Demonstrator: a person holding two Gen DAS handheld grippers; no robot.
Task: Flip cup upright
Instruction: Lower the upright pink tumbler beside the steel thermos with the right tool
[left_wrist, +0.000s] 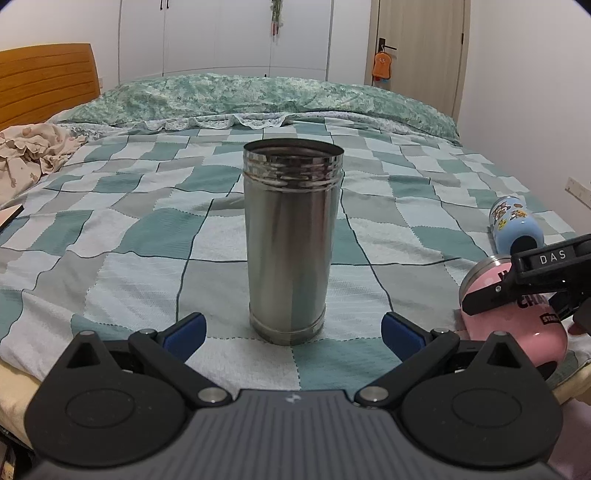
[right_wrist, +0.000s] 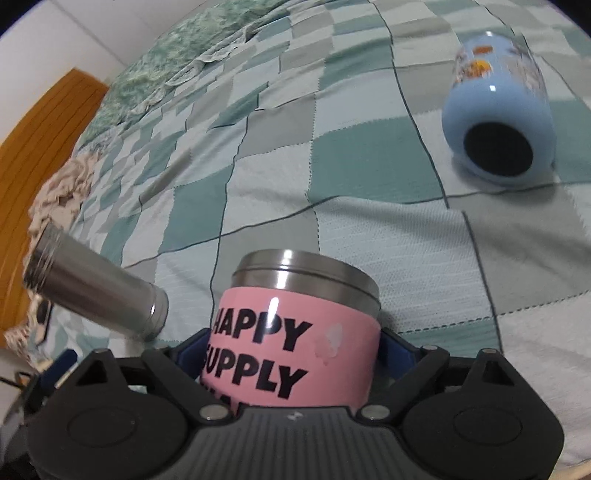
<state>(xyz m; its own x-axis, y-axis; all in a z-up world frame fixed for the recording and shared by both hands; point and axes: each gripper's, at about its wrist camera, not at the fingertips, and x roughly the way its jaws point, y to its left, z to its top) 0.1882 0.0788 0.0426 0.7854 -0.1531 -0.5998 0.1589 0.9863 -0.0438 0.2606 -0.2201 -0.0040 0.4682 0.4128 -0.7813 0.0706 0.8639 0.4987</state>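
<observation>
A tall steel cup (left_wrist: 291, 240) stands upright on the checked bedspread, mouth up, straight ahead of my left gripper (left_wrist: 291, 334), which is open and empty just short of it. It also shows in the right wrist view (right_wrist: 92, 286) at the left. My right gripper (right_wrist: 293, 349) is shut on a pink cup (right_wrist: 295, 350) printed "HAPPY SUPPLY", its steel end pointing away from the camera. In the left wrist view the pink cup (left_wrist: 517, 325) lies low at the right edge with the right gripper's fingers (left_wrist: 487, 295) around it.
A light blue cartoon cup (right_wrist: 498, 122) lies on its side on the bedspread, also seen in the left wrist view (left_wrist: 513, 225). The bed (left_wrist: 147, 221) has a green quilt at the back, a wooden headboard (left_wrist: 44, 77) and crumpled beige cloth (left_wrist: 29, 155) at left.
</observation>
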